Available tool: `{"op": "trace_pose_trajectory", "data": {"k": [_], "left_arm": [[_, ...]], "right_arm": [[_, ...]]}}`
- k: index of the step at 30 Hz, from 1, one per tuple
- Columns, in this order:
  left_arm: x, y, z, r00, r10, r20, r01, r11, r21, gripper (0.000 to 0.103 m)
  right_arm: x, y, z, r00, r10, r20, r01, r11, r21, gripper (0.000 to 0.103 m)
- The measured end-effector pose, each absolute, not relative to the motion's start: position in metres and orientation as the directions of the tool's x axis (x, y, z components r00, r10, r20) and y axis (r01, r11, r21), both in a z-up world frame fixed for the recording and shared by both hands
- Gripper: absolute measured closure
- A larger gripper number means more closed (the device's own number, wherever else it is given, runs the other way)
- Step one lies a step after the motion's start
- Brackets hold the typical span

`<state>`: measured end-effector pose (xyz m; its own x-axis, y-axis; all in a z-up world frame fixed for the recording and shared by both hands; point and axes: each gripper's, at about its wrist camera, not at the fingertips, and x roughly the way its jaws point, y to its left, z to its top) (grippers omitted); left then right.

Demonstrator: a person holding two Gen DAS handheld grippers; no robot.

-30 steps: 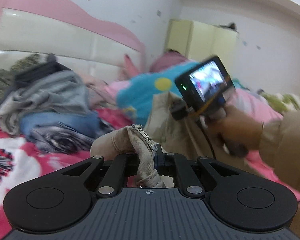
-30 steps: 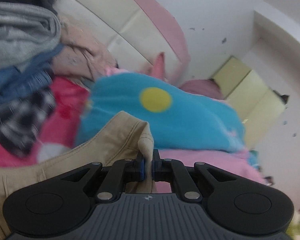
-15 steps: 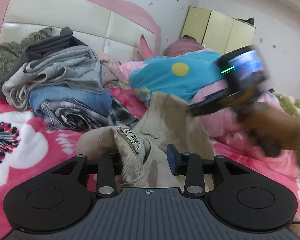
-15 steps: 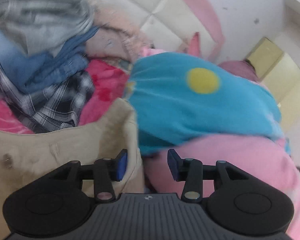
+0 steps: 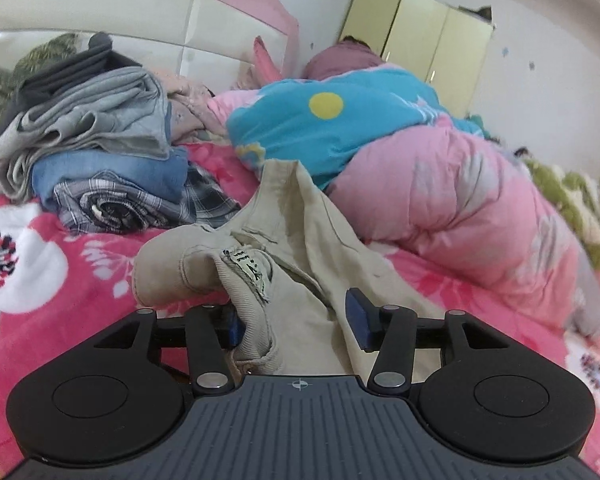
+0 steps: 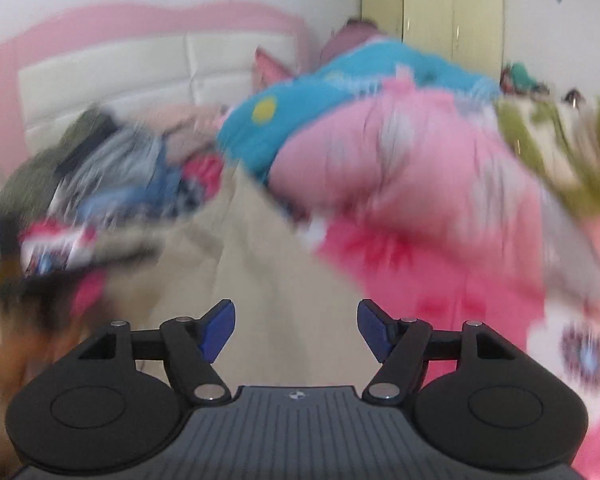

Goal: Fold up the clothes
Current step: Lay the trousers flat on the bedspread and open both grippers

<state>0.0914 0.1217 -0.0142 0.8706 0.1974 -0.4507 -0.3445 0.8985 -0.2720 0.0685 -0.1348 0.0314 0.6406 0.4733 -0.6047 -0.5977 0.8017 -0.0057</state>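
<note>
A pair of beige trousers [image 5: 300, 232] lies crumpled on the pink flowered bedspread [image 5: 40, 264], its waistband with a small label turned up near me. My left gripper [image 5: 296, 320] is open, and a fold of the waistband drapes between its fingers and rests against the left finger. In the blurred right wrist view, the same beige trousers [image 6: 260, 264] stretch away below my right gripper [image 6: 296, 326], which is open wide with nothing between its fingers.
A stack of folded clothes [image 5: 100, 148], grey, blue denim and plaid, sits at the left by the headboard [image 5: 140, 12]. A blue and pink quilt [image 5: 420, 168] bulges at the right. A pale yellow wardrobe [image 5: 420, 28] stands against the far wall.
Both grippers opened and let go of the beige trousers, which dropped onto the bed. The right gripper and hand swung out of the left wrist view and pulled back quickly.
</note>
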Motion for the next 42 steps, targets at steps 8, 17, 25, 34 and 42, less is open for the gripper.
{"op": "trace_pose_trajectory", "data": {"k": [8,17,25,34,42], "left_arm": [[0.088,0.091,-0.009,0.861,0.235,-0.451,-0.314,0.943,-0.108,0.051],[0.063,0.088,-0.002,0.867,0.242,-0.436,-0.296,0.953,-0.058,0.046],[0.046,0.079,-0.004,0.891,0.201,-0.408,-0.24,0.97,-0.047,0.045],[0.03,0.055,-0.011,0.917,0.074,-0.392,-0.093,0.995,-0.031,0.045],[0.024,0.044,-0.024,0.896,-0.008,-0.443,-0.008,0.999,-0.034,0.045]], "right_arm": [[-0.021,-0.129,-0.036,0.543,0.461,-0.702,-0.66,0.751,-0.017,0.051],[-0.052,-0.13,-0.068,0.534,0.394,-0.748,-0.632,0.773,-0.045,0.052],[-0.058,-0.145,-0.081,0.504,0.411,-0.76,-0.554,0.829,0.081,0.071],[-0.044,-0.201,-0.051,0.521,0.587,-0.62,-0.376,0.81,0.451,0.089],[-0.027,-0.243,-0.042,0.61,0.584,-0.535,-0.235,0.779,0.582,0.09]]}}
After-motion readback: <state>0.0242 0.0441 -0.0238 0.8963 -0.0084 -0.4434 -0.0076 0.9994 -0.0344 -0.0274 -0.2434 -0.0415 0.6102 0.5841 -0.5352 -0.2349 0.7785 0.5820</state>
